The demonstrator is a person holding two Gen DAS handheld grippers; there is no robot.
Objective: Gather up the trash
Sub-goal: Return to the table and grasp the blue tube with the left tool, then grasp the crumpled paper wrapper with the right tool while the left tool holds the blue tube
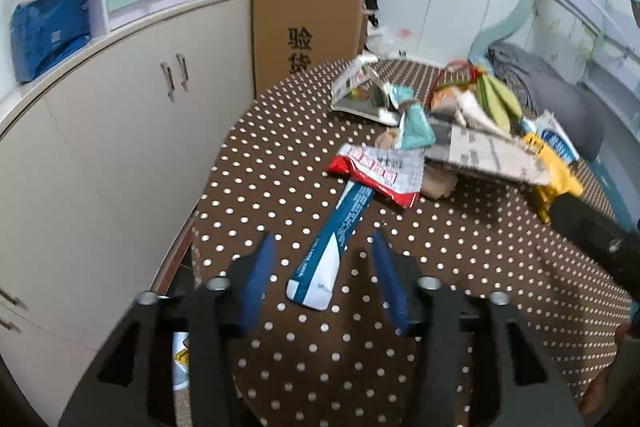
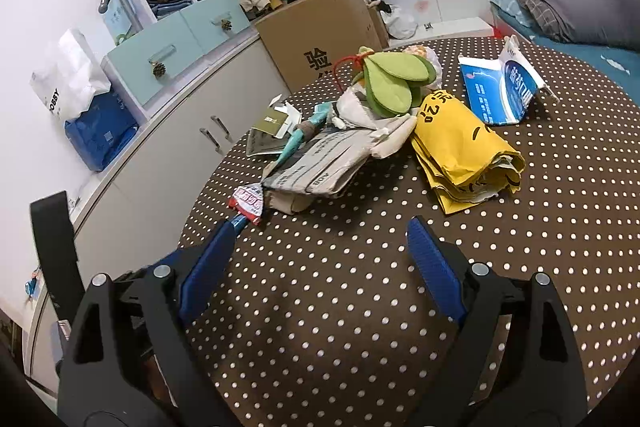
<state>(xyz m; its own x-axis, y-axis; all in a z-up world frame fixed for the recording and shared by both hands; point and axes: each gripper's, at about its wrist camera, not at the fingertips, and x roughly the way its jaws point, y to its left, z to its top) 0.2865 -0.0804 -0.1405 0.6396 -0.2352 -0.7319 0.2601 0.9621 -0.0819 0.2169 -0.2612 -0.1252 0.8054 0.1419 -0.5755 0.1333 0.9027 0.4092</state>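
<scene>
On the dotted table (image 1: pixel 460 251), a blue-white sachet (image 1: pixel 334 239) lies lengthwise between the spread fingers of the left gripper (image 1: pixel 323 247), far end tucked under a red wrapper (image 1: pixel 380 169), while the right gripper (image 2: pixel 320 227), also spread, hangs empty farther off.

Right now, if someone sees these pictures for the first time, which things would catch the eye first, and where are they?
First comes the brown polka-dot tablecloth, with a heap of trash at its middle. In it, the crumpled yellow bag lies right of a grey printed package, with green leaf-shaped pads behind. Nearest the open left claw, a blue-and-white wrapper pokes out from under a red-and-white packet.
</scene>
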